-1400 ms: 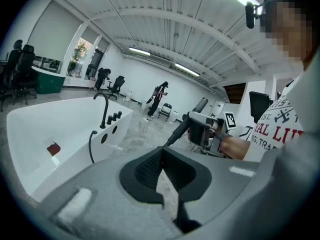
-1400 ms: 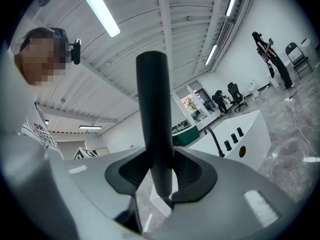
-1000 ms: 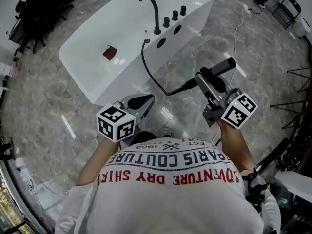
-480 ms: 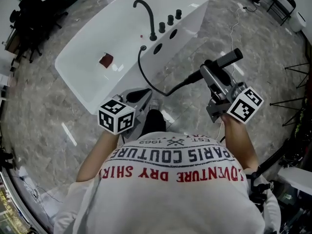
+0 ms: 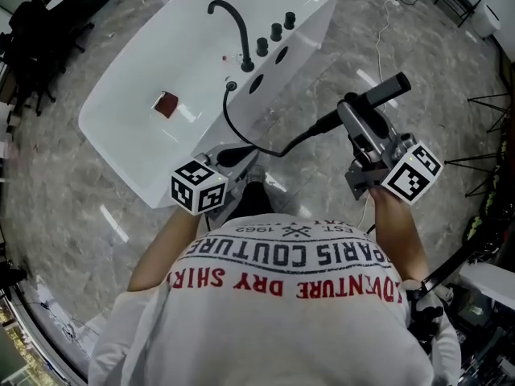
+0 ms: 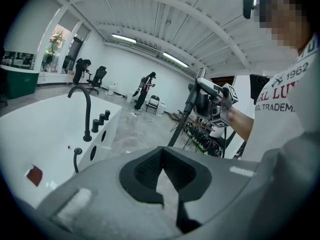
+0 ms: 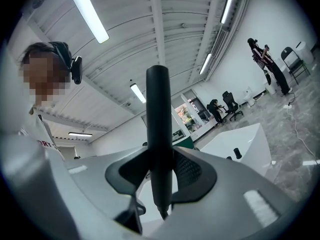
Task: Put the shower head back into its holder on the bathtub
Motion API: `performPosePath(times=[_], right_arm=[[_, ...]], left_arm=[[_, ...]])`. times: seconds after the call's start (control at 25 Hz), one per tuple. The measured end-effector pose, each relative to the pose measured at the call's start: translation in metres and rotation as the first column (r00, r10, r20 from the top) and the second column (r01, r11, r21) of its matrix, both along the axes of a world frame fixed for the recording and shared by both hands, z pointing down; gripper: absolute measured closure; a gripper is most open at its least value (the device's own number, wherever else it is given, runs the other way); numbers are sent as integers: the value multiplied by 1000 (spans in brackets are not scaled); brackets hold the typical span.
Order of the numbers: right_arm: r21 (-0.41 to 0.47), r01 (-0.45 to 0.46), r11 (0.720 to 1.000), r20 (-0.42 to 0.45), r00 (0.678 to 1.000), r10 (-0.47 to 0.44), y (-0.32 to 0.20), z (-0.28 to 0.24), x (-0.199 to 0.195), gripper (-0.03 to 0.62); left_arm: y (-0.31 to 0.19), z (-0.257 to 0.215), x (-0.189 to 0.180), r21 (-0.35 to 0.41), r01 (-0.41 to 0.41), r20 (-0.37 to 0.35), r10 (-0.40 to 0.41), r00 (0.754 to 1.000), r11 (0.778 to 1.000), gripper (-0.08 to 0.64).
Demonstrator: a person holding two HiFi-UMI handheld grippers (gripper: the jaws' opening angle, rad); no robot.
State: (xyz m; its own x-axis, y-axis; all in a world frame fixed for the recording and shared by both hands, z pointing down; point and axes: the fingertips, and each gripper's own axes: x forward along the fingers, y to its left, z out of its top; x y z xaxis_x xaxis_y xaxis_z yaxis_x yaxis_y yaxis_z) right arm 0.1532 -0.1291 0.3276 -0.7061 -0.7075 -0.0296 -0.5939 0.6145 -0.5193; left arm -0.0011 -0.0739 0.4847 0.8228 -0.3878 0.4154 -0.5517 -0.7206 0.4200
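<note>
Task not finished; the return to the tub is yet to come. The right gripper (image 5: 360,125) has its jaws spread wide and clamped on the shower head (image 5: 378,95), pads pressing it from both sides; in the right gripper view the shower head (image 7: 159,134) stands upright between the pads of that gripper (image 7: 160,170). The shower head hangs out over the marble floor (image 5: 72,191), well apart from the bathtub (image 5: 121,135), its free end pointing up and away from the tub. The left gripper (image 5: 233,153) is closed, pad against pad, with nothing between them, and hangs near the tub's outer wall; the left gripper view confirms its jaws (image 6: 161,160) are empty. On the tub deck, beside the curved faucet (image 5: 229,18) and the three knobs (image 5: 276,32), sit two dark oval openings (image 5: 268,69); the holder is probably one of these, but which cannot be told. Left to do, as judged here: carry the shower head across to the deck, line it up with its socket, lower it in, release. The shower head itself is a slim matte-black stick, round in section, blunt at the top and narrowing at the lower end where the hose (image 5: 241,139) joins. The hose is black and flexible, sagging in a loop and rising to a small fitting on the deck (image 5: 231,87). A red-brown square patch (image 5: 166,103) lies inside the tub.
</note>
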Motion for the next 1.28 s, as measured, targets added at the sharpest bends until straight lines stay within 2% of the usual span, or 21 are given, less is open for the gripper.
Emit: performPosePath(times=[0.04, 0.08, 0.12, 0.24, 0.44, 0.56, 0.72, 0.88, 1.04, 1.2, 1.28], right_arm=[[-1, -5, 1000, -6, 1000, 5, -5, -1, -1, 457], [-1, -9, 1000, -12, 1000, 9, -9, -2, -1, 457], [-1, -12, 1000, -16, 1000, 12, -13, -3, -1, 457], [0, -22, 1000, -13, 1000, 22, -19, -5, 0, 457], [-14, -45, 999, 7, 999, 46, -25, -10, 7, 457], [-25, -49, 998, 29, 998, 49, -24, -14, 11, 457], [-16, -33, 999, 25, 999, 33, -17, -27, 12, 457], [-9, -20, 1000, 22, 1000, 20, -6, -39, 14, 457], [-1, -9, 1000, 38, 999, 9, -1, -53, 18, 457], [-4, -19, 1000, 30, 999, 19, 0, -53, 22, 457], [-5, -23, 1000, 31, 999, 23, 0, -54, 22, 457]], left_arm=[[-5, 3, 0, -2, -9, 0, 9, 1000, 1000, 555], [-9, 9, -1, -8, -16, 5, 16, 1000, 1000, 500], [-13, 15, -1, -17, -21, 12, 22, 1000, 1000, 479], [-22, 36, 1, -39, -46, 43, 48, 998, 998, 469], [-24, 71, 15, -70, -125, 106, 132, 986, 990, 416], [-17, 96, 28, -76, -190, 165, 200, 966, 979, 393], [-9, 122, 49, -97, -265, 187, 279, 942, 959, 393], [4, 145, 67, -94, -346, 252, 359, 899, 933, 393], [5, 160, 77, -90, -364, 290, 374, 881, 927, 393], [2, 187, 82, -84, -397, 337, 401, 852, 914, 394], [-5, 201, 81, -66, -395, 368, 390, 844, 916, 394]])
